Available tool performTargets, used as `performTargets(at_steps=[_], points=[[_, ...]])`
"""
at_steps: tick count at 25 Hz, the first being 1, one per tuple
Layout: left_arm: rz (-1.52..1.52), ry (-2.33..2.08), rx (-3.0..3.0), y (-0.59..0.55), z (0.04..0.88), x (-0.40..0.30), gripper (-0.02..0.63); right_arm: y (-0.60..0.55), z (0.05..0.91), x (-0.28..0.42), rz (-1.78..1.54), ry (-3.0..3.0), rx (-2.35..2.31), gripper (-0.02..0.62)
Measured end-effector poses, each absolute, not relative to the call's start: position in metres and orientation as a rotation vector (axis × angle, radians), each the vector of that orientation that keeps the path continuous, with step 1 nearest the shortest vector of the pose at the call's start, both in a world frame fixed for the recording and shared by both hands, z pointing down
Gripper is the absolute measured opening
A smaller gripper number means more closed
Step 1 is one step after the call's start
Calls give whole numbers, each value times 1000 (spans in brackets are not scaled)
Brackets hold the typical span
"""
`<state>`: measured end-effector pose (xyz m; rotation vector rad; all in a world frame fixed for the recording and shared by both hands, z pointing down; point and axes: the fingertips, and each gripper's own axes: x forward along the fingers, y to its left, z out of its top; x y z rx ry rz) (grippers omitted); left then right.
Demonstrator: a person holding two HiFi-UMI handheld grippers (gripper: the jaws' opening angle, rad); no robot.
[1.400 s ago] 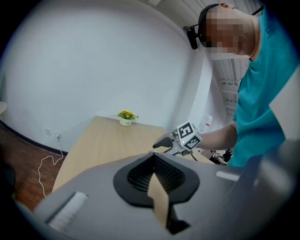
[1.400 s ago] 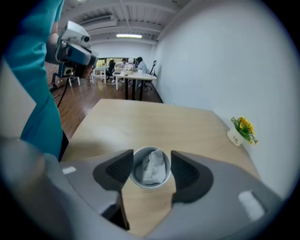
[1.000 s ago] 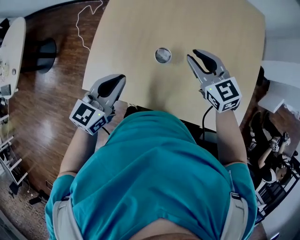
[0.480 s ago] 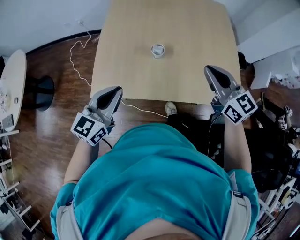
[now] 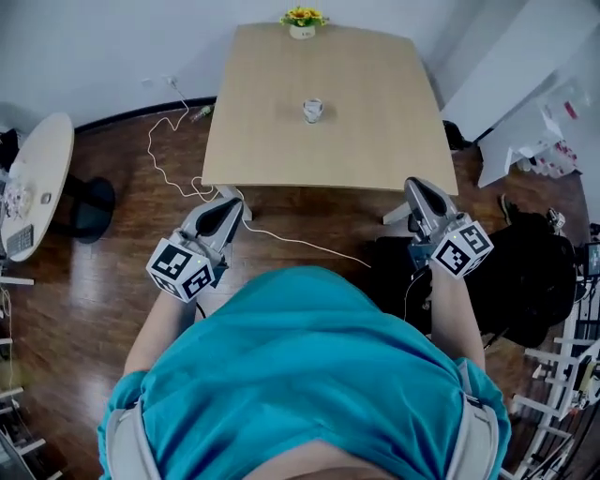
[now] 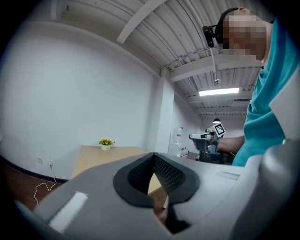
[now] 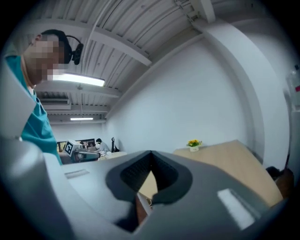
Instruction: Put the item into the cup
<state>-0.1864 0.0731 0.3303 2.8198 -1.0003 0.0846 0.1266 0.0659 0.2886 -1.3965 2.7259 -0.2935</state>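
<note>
A small white cup stands alone near the middle of the light wooden table; what is inside it is too small to tell. Both grippers hang short of the table's near edge, over the wooden floor. My left gripper is shut with nothing between its pads. My right gripper is likewise shut and empty. Neither gripper view shows the cup. No loose item is visible anywhere on the table.
A pot of yellow flowers sits at the table's far edge. A white cable trails over the floor at the left. A round white side table stands far left. Dark bags and white boxes crowd the right.
The view has drawn back from the table. Both grippers went from over the tabletop to off its near edge. The right gripper's jaws, open a second ago, have closed.
</note>
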Motion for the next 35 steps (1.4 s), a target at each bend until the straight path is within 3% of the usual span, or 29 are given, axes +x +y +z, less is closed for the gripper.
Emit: performTargets(at_steps=[13, 35], points=[[19, -1108, 2693, 172, 353, -97, 2, 171, 367, 213, -519, 2763, -1409, 0], [25, -1074, 2714, 176, 351, -121, 2, 173, 349, 178, -407, 2798, -1417, 0]])
